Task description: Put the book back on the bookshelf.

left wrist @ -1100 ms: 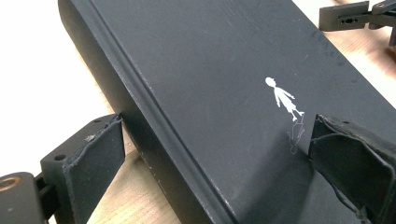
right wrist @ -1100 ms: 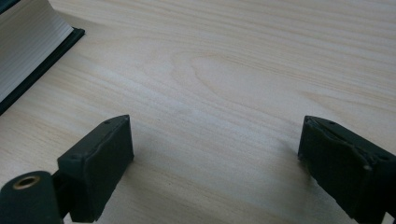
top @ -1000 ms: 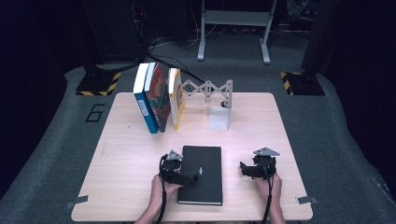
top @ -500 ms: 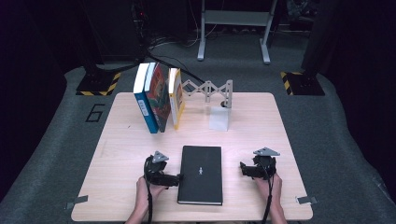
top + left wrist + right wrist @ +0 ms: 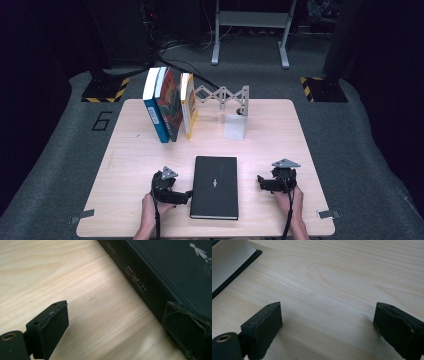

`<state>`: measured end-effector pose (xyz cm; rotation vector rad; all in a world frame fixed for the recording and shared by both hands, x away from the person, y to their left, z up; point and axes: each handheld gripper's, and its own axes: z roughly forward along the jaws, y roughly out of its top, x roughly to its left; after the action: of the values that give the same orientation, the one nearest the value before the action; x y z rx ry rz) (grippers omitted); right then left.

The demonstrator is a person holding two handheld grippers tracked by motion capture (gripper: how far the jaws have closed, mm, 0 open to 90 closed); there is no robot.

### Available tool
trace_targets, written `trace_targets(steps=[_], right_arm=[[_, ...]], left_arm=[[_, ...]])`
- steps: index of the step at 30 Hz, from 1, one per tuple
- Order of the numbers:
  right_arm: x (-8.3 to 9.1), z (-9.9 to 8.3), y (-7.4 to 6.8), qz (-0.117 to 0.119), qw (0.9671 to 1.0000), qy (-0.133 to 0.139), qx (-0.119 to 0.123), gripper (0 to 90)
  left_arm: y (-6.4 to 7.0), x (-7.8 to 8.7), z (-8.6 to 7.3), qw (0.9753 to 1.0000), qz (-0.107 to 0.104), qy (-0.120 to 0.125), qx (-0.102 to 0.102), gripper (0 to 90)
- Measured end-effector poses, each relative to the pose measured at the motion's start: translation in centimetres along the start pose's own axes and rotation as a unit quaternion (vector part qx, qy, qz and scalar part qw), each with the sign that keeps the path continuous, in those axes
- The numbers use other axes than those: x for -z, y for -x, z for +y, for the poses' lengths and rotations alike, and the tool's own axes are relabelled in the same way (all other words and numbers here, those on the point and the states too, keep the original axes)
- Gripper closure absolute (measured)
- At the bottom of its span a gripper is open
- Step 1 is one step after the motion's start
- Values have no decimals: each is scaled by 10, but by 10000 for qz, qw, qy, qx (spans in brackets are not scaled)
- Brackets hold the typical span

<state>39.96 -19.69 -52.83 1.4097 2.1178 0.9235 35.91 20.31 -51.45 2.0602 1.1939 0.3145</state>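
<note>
A black hardback book (image 5: 216,186) lies flat at the front middle of the wooden table (image 5: 130,150). My left gripper (image 5: 184,195) is just left of the book and points at its spine, open and holding nothing. In the left gripper view the gripper (image 5: 117,327) stands open over bare wood, and its right fingertip (image 5: 186,332) is level with the lettered spine of the black book (image 5: 160,272). My right gripper (image 5: 262,183) rests open on the table to the right of the book. In the right gripper view that gripper (image 5: 328,327) spans bare wood, with the book's white page edge (image 5: 227,262) at the upper left.
Three books stand at the back left: a blue and white one (image 5: 154,107), a colourful one (image 5: 170,102) and a yellow one (image 5: 187,105). A grey accordion bookend (image 5: 222,96) and a white block (image 5: 235,127) stand behind the middle.
My left gripper has drawn back to the left off the black book's edge and now sits beside it. The right gripper and the book have stayed put.
</note>
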Motion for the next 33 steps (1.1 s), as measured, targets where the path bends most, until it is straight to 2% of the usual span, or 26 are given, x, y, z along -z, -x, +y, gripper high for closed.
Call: trace_targets(steps=[4, 5, 14, 16, 17, 18, 20, 23, 25, 27, 28, 31, 32, 33], right_arm=[[0, 0, 0, 8, 10000, 13, -4, 74], [0, 0, 0, 8, 10000, 13, -4, 74], [1, 0, 2, 70, 10000, 24, -12, 86], [4, 0, 8, 362, 9989, 82, -292, 95], [4, 0, 8, 362, 9989, 82, -292, 95], [8, 1, 11, 616, 9969, 84, -481, 95], [12, 2, 10, 710, 9959, 113, -554, 100], [22, 10, 0, 957, 9938, 211, -518, 126], [25, 16, -8, 1157, 9923, 217, -371, 137], [24, 24, -19, 1428, 9894, 101, -249, 148], [22, 28, -30, 1585, 9872, 3, -151, 173], [19, 32, -38, 1676, 9858, -88, -53, 202], [17, 33, -40, 1698, 9854, -117, 13, 225], [16, 34, -43, 1738, 9846, -192, 4, 238]], left_arm=[[0, 0, 0, 10000, -4, 10, 38, 72], [1, 0, 1, 10000, -6, -14, -18, 72], [13, -11, 8, 9999, -99, 34, -50, 66], [14, -11, 10, 9999, -63, -5, -98, 67], [15, -13, 10, 9999, -45, 49, -93, 67], [15, -12, 11, 9999, -59, 14, -95, 68], [17, -14, 12, 9999, -44, 73, -81, 68], [20, -16, 14, 9999, -95, 53, -87, 68], [22, -18, 15, 9999, -112, 63, -87, 67], [25, -20, 17, 9998, -118, 51, -127, 67], [27, -22, 18, 9998, -139, 44, -150, 66], [29, -24, 20, 9997, -167, 30, -173, 64], [30, -26, 21, 9998, -148, 90, -137, 64], [30, -26, 22, 9997, -167, 26, -189, 63]])
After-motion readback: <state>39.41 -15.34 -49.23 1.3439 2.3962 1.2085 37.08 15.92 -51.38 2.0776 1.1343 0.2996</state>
